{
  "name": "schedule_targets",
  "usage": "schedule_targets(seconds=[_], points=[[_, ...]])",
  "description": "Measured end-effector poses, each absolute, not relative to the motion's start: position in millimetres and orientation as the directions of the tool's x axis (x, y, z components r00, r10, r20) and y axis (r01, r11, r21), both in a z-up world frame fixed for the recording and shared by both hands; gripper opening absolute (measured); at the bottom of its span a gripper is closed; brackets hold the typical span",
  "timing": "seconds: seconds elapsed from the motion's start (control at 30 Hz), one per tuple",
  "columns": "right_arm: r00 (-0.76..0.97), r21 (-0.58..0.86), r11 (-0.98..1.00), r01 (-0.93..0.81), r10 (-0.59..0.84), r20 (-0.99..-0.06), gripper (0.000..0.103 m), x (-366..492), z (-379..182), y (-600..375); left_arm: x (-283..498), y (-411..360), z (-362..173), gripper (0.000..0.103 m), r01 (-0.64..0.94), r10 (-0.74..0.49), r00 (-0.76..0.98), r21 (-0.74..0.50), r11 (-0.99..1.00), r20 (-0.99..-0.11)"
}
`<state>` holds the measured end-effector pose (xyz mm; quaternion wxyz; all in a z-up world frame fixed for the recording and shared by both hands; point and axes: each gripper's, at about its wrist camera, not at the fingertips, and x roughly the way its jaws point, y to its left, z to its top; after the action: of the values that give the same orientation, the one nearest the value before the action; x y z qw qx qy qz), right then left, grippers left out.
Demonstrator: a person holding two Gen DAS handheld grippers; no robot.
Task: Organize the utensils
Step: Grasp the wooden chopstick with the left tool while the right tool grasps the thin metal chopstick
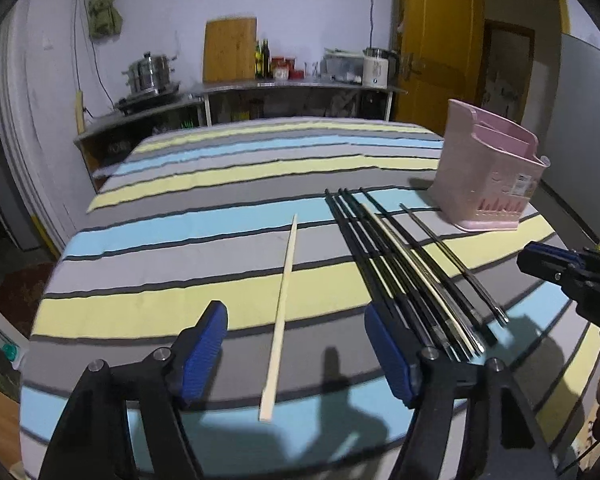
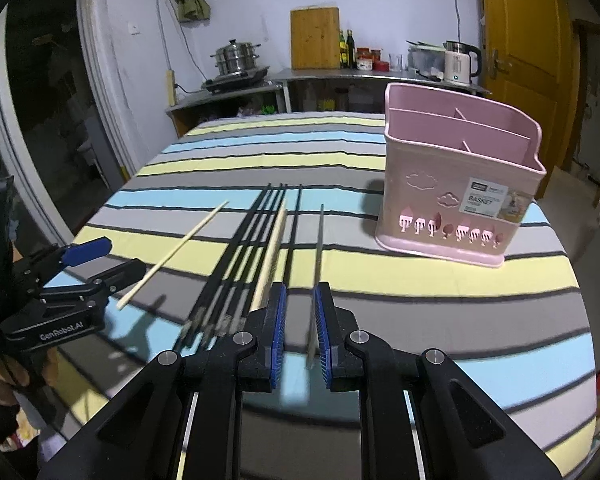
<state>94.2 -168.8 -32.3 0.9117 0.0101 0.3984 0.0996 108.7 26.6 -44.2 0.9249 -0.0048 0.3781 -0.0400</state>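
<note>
A pale wooden chopstick lies alone on the striped tablecloth, between the open fingers of my left gripper; it also shows in the right wrist view. A bundle of several black chopsticks with one pale one lies right of it, seen too in the right wrist view. A single dark chopstick runs between the narrowly parted fingers of my right gripper. A pink compartmented utensil basket stands empty at the right; it also shows in the left wrist view.
The striped tablecloth covers the table. Behind it a counter holds a steel pot, a wooden cutting board, bottles and a kettle. A yellow door stands at the far right.
</note>
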Motion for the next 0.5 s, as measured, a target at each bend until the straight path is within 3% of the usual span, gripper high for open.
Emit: schedule_targets(seconds=[0.5], points=[[0.556, 0.080, 0.981, -0.176, 0.166, -0.814, 0.015, 178, -75, -155, 184, 39, -74, 0.035, 0.122, -0.172, 0.585, -0.124, 0.985, -0.792]])
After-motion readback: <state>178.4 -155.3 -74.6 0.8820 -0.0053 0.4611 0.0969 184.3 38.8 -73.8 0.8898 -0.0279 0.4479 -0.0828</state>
